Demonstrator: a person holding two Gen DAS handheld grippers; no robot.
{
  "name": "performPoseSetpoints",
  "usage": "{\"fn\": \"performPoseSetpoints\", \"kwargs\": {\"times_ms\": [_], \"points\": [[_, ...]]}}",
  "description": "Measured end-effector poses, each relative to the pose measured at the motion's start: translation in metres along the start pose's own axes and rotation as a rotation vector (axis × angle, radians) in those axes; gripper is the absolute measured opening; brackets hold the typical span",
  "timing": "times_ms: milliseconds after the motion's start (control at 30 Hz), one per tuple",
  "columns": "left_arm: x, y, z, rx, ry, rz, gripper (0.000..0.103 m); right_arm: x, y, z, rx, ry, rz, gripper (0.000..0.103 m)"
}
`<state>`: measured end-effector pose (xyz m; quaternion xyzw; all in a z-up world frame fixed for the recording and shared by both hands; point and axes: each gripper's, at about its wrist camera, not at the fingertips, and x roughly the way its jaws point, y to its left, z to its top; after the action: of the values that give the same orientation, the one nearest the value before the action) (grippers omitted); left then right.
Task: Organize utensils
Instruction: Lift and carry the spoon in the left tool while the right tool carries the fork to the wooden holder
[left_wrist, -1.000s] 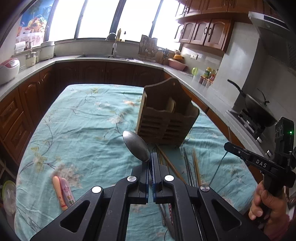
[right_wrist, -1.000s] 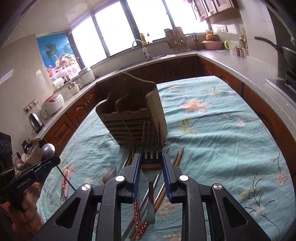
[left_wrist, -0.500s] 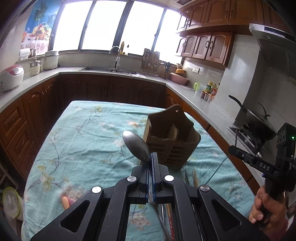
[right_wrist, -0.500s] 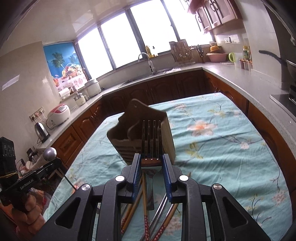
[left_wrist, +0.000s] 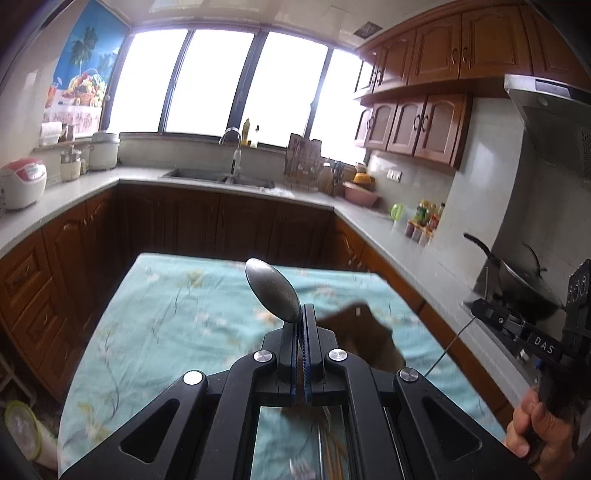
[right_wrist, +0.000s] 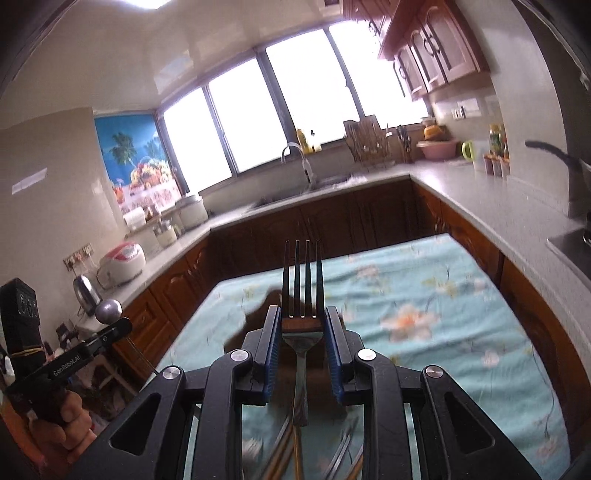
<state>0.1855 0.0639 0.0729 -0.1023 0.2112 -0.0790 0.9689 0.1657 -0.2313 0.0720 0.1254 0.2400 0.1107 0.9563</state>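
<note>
Left tool: clenched on the neck of a metal spoon, fingers pressed together; the bowl rises up and to the left, above the table.
Right tool: grasping a metal fork by its shoulders between the blue pads; tines point straight up, handle hangs down between the fingers.
Wooden utensil holder: on the table just beyond both tools, blurred, partly hidden behind the fingers.
Chopsticks: lying on the table beneath the right tool, blurred; their number cannot be told.
Table: covered with a teal floral tablecloth.
Surroundings: sink faucet under the windows, rice cooker on the left counter, wok to the right.
</note>
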Motion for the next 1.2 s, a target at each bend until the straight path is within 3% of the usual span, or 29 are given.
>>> {"fn": "performPoseSetpoints", "kwargs": {"times_ms": [267,500,733,1200], "points": [[0.074,-0.011,-0.003,0.015,-0.026,0.037,0.001,0.04,-0.002,0.028,-0.007,-0.046,-0.017,0.023],[0.149,-0.021,-0.03,0.058,0.051,0.084,0.001,0.09,-0.02,0.0,0.02,0.035,-0.024,0.023],[0.189,-0.028,-0.034,0.072,0.103,0.1,0.001,0.114,-0.029,-0.025,0.03,0.107,-0.033,0.023],[0.181,-0.019,-0.037,0.088,0.121,0.093,0.007,0.118,-0.026,-0.027,0.013,0.127,-0.022,0.027]]}}
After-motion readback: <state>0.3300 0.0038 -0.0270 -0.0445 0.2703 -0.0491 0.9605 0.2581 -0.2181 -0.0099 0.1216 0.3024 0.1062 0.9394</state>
